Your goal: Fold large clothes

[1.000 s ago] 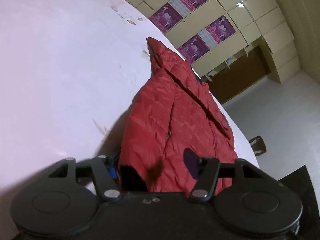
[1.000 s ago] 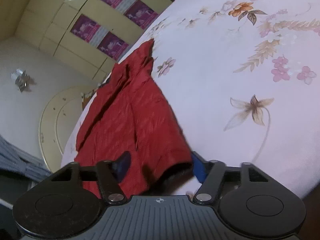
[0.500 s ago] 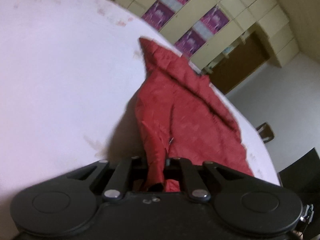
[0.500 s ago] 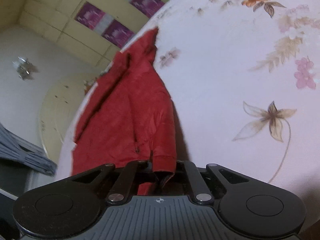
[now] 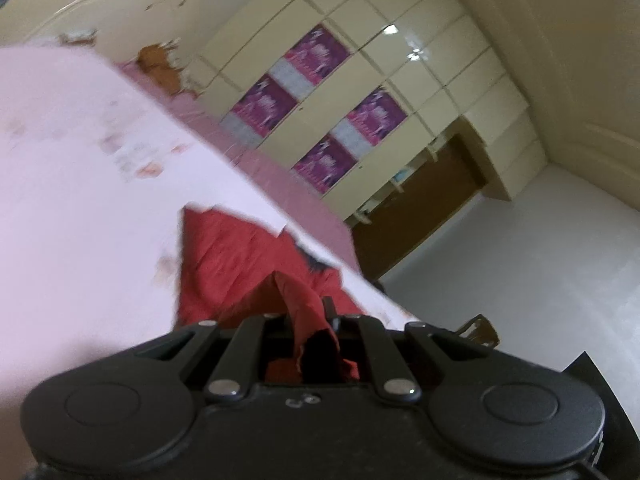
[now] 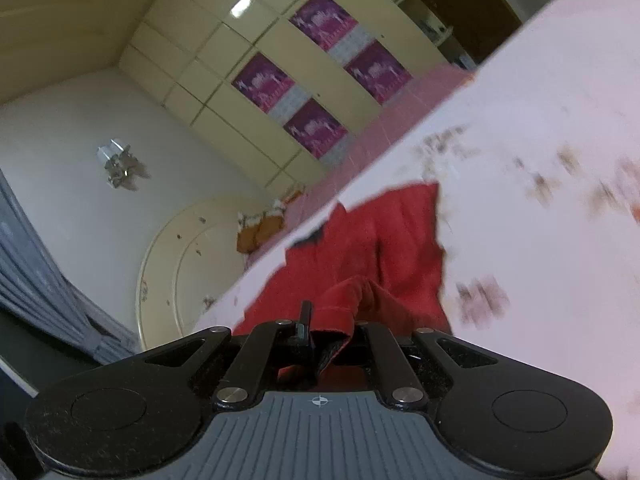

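As both pinch hem, red jacket [image 5: 224, 256] trails ahead of gripper.

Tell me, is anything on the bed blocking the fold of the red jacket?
Nothing visible. Both the left gripper and right gripper are shut on the red jacket, and the floral bedsheet around it looks bare.

The left gripper [image 5: 310, 320] is clamped shut on a bunched fold of the red jacket [image 5: 224, 264], which rises as a peak between its black fingers. Beyond that fold the jacket lies on the pale pink floral bedsheet [image 5: 80, 200], reaching the bed's far edge. Past that edge stand cream cupboards [image 5: 400, 60] bearing purple posters [image 5: 264, 106], blurred.
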Demonstrator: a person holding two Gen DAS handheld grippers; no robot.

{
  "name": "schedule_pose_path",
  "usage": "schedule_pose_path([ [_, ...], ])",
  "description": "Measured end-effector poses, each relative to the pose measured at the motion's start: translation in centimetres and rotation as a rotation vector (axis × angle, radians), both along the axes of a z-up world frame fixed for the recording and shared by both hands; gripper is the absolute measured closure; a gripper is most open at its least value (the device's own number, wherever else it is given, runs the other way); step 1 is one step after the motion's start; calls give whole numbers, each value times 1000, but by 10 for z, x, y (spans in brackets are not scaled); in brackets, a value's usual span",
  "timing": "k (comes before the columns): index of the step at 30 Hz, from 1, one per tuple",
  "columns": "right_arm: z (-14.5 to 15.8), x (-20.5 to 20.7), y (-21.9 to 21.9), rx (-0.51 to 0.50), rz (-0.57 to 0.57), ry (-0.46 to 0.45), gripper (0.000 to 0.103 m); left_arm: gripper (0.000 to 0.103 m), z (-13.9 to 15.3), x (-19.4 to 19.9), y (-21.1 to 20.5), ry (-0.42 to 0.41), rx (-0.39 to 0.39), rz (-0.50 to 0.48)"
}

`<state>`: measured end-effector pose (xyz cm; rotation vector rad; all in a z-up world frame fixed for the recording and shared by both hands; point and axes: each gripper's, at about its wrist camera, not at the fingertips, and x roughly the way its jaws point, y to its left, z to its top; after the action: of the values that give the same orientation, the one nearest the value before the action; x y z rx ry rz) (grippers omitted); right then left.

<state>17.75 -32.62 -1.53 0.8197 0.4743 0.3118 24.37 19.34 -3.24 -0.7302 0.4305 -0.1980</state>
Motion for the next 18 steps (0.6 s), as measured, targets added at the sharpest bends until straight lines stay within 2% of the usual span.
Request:
schedule_pose_path([
  [4, 27, 56, -1, -5, -15, -34, 98, 95, 20, 62, 2, -47, 18, -21],
  [7, 44, 107, -1, -24, -18, -41, 98, 95, 27, 113, 6, -50, 23, -30],
  [10, 47, 160, -1, -22, -26, -35, 98, 95, 25, 166, 11, -24, 35, -38],
  [16, 15, 262, -4, -15, -51, 56, 98, 95, -12, 248, 26, 103, 27, -60],
  [18, -1, 286, -3, -20, -49, 100, 98, 95, -32, 271, 28, 179, 45, -87],
])
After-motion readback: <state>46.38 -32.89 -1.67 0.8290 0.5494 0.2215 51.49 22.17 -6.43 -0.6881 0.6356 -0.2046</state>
